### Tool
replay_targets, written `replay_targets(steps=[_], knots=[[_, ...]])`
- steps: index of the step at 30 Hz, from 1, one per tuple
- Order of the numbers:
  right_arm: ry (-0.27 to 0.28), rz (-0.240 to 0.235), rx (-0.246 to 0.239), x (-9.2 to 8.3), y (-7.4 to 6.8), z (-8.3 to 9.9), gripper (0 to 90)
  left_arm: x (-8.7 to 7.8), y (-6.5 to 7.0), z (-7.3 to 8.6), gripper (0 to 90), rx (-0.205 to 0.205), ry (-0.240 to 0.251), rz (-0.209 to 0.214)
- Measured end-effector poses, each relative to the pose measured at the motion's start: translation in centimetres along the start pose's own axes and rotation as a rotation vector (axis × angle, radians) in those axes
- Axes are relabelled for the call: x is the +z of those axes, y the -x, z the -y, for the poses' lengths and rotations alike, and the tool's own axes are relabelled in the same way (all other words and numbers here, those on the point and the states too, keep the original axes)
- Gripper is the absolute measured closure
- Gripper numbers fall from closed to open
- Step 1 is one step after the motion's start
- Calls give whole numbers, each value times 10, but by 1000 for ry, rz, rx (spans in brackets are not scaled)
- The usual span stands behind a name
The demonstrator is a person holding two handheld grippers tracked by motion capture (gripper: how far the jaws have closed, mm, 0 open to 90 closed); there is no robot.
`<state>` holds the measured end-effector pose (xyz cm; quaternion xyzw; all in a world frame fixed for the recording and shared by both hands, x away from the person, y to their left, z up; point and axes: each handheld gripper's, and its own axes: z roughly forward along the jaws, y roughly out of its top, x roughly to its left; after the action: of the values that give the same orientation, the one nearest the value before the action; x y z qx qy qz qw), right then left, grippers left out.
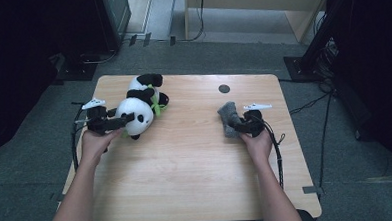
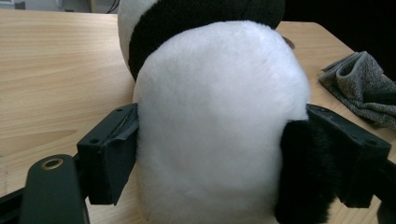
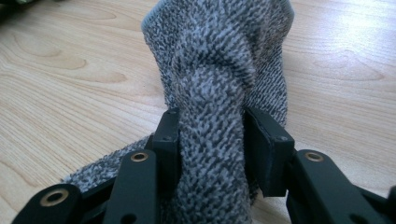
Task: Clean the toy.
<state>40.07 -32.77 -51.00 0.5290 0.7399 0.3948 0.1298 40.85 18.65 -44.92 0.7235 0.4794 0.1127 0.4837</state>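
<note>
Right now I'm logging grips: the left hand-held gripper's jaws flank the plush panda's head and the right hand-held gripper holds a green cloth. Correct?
Not quite: the cloth is grey, as the right gripper view shows. The left hand-held gripper does flank the plush panda; the right hand-held gripper holds the cloth.

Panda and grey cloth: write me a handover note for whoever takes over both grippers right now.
Left gripper: jaws wide, pads against both sides of the plush panda, which lies at the table's far left.
Right gripper: a bunched fold of the grey cloth sits between its pads; how firm the grip is, I cannot tell. The cloth lies on the right side of the table.
Done: both things reached.
Left: probably lifting or moving them; they lie well apart.
</note>
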Motion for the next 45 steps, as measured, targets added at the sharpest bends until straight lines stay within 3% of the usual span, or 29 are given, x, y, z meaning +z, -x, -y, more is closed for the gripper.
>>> replay_targets(steps=[5, 9, 15, 18, 21, 24, 30, 37, 39, 43, 45], knots=[[0, 4, 2, 0, 0, 0, 576, -8, 2, -4, 188, 21, 33, -21], [-3, 8, -2, -1, 0, -1, 572, -18, 2, -9, 233, 19, 71, 0], [6, 13, 8, -2, 0, -2, 540, -23, -1, -9, 235, 20, 61, -7], [14, 11, 14, -4, 0, -2, 518, -23, 0, -8, 238, 51, 43, -6], [16, 20, 17, -4, 1, -3, 483, -21, -2, -6, 239, 96, -5, -54], [39, 19, 20, -9, 1, -5, 479, -22, -7, -6, 242, 67, -2, -38], [62, 16, 23, -14, 1, -7, 479, -21, -19, -2, 252, 61, -15, -51], [55, 14, 17, -14, 0, -7, 481, -30, -50, 7, 316, 0, 21, -54], [50, 13, 12, -13, 0, -7, 483, -31, -59, 10, 340, -28, 33, -36], [38, 15, 4, -10, -2, -7, 484, -30, -68, 15, 341, -36, 43, -15], [31, 19, 0, -9, -3, -6, 484, -30, -71, 16, 331, -33, 43, -27]])
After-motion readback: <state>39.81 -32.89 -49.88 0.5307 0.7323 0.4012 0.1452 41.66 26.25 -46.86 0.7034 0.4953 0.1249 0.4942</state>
